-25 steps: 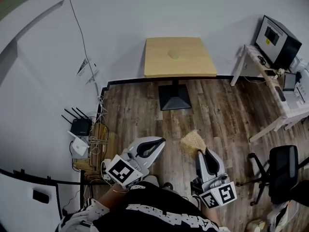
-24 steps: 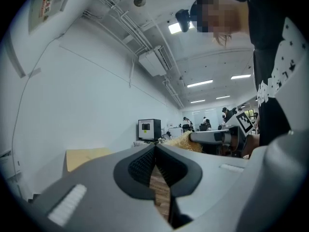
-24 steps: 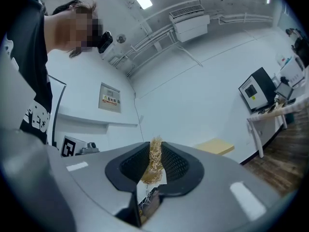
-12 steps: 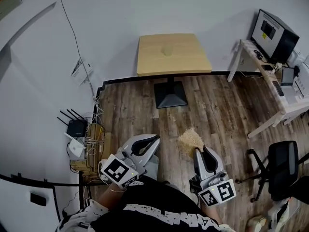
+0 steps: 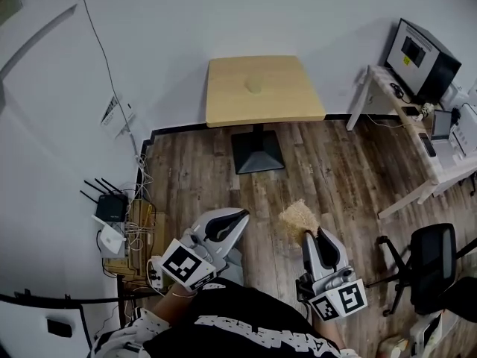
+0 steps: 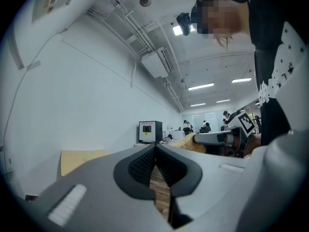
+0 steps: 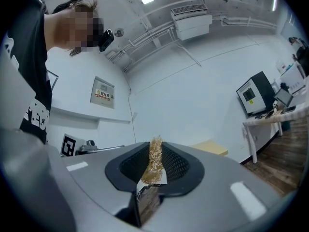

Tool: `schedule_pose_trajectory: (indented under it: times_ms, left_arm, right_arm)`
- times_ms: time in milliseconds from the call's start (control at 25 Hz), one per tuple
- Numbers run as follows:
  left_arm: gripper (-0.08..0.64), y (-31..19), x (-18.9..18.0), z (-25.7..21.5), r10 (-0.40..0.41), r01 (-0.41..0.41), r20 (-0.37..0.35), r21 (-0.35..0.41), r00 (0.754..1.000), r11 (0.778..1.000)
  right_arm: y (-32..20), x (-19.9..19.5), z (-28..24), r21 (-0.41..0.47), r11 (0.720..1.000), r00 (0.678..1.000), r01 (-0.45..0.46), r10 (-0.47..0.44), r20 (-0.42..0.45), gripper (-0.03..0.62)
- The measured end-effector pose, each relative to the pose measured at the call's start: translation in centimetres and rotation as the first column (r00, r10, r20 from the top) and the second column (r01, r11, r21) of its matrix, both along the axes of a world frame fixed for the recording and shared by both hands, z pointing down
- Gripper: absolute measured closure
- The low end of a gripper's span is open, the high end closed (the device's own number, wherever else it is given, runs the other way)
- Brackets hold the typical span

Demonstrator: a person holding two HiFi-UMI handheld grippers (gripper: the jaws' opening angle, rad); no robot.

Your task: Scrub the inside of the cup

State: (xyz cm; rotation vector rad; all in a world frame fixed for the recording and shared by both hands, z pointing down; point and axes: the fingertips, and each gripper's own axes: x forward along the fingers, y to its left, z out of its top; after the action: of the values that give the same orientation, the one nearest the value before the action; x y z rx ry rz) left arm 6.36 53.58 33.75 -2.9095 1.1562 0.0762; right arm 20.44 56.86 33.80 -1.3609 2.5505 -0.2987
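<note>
Drifting toward nine o'clock since earlier, the table [image 5: 298, 110] is bearing a cup-like shape [image 5: 254, 86] at twelve o'clock, well away. Left gripper [image 5: 242, 215] is sitting closed, empty; right gripper [image 5: 309, 235] is clamping the straw scrubber [image 5: 296, 216]; keep squeezing firmly.

Held left gripper [image 5: 238, 218] about level, jaws together and empty; held right gripper [image 5: 308, 235] alongside, apart from it, clamped on scrubber [image 5: 295, 216].

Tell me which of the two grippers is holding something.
The right gripper: its fingers clamp a straw-coloured fibrous scrubber. The left gripper is shut on nothing.
</note>
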Motion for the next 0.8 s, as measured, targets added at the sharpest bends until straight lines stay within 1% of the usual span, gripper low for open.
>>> schedule_pose_trajectory:
  times_ms: [120, 320, 480, 600, 680, 800]
  left_arm:
    - [0.557, -1.5, -0.4, 0.8, 0.012, -0.012, -0.001, -0.012, 1.0, 1.0]
    - [0.557, -5.0, -1.2, 1.1, 0.021, -0.021, -0.017, -0.01, 1.0, 1.0]
    - [0.557, -8.6, -1.4, 1.5, 0.049, -0.049, -0.028, -0.011, 0.998, 0.999]
    - [0.557, -11.9, -0.9, 0.8, 0.086, -0.086, -0.034, -0.002, 0.996, 0.996]
    - [0.557, -13.9, -0.5, 0.4, 0.114, -0.114, -0.019, 0.008, 0.993, 0.993]
    - [0.557, -16.5, -1.1, 0.8, 0.137, -0.137, 0.013, -0.006, 0.99, 0.991]
  right_arm:
    - [-1.5, -0.3, 0.2, -0.004, 1.0, 1.0, -0.015, 0.015, -0.009, 0.503]
    - [-4.3, -1.0, 0.7, -0.009, 0.999, 0.999, -0.031, 0.031, -0.022, 0.503]
    - [-7.2, -1.1, 0.7, -0.004, 0.998, 0.997, -0.067, 0.067, -0.038, 0.503]
    - [-9.8, -1.0, 0.2, -0.004, 0.995, 0.994, -0.097, 0.097, -0.044, 0.503]
    - [-11.5, -1.0, -0.1, -0.002, 0.994, 0.993, -0.112, 0.112, -0.044, 0.503]
    - [-14.4, -1.9, 0.1, -0.018, 0.992, 0.991, -0.124, 0.123, -0.052, 0.503]
